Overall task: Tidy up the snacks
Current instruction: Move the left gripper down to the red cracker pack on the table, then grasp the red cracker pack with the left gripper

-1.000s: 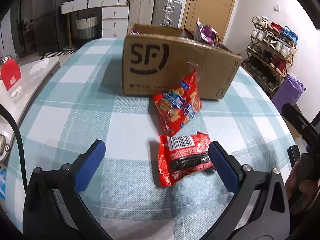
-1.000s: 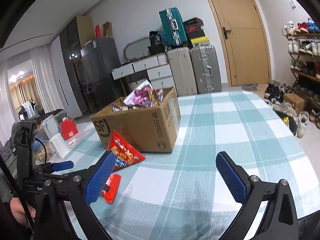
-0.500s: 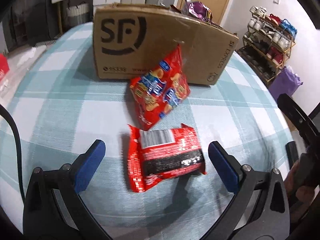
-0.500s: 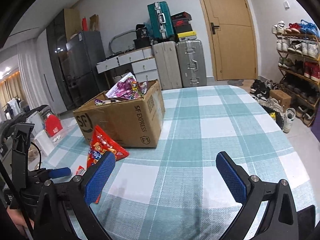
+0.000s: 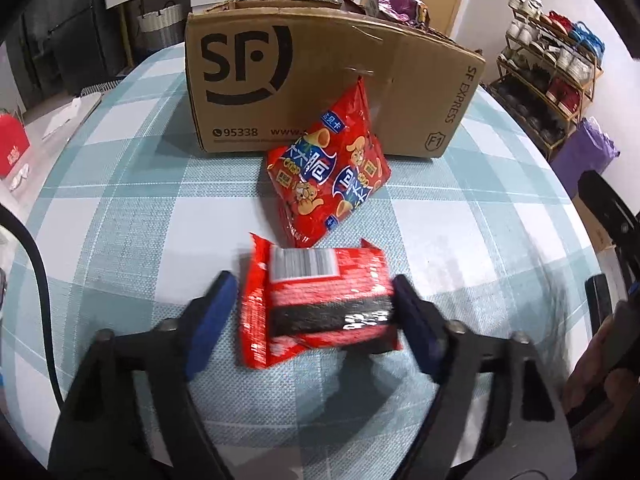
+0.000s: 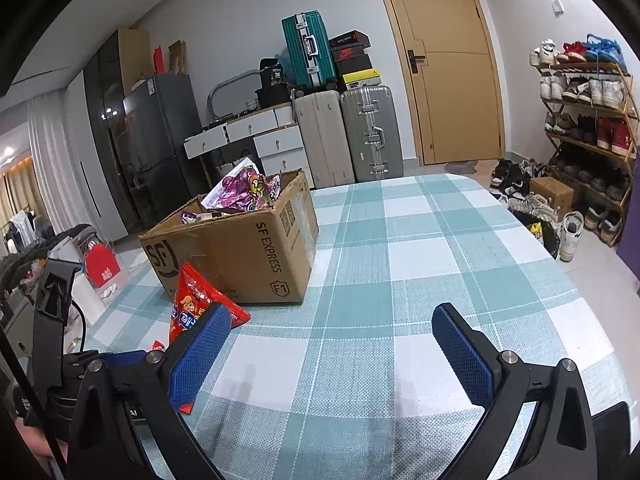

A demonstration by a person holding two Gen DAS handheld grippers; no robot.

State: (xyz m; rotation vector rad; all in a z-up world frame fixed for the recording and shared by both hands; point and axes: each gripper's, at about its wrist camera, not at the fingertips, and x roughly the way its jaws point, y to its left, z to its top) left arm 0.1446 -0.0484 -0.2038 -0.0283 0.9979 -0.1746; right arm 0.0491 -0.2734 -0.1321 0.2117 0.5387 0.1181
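1. The left gripper (image 5: 312, 300) was motion-blurred; contact with the flat red packet (image 5: 316, 300) between its fingers could not be confirmed.
2. Open tablecloth (image 6: 400, 280) lay right of the cardboard box (image 5: 320, 84).
3. The right gripper (image 6: 332, 352) stood wide apart, holding nothing.
4. The red snack bag (image 5: 328, 172) leaned against the box.

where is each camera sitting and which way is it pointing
Left wrist: on the left gripper, looking down along its fingers at the flat red packet between them, red bag and box beyond; right hand at the edge.
Right wrist: on the right gripper, facing across the table toward the door; nothing between its fingers.
Shared: box, red bag.
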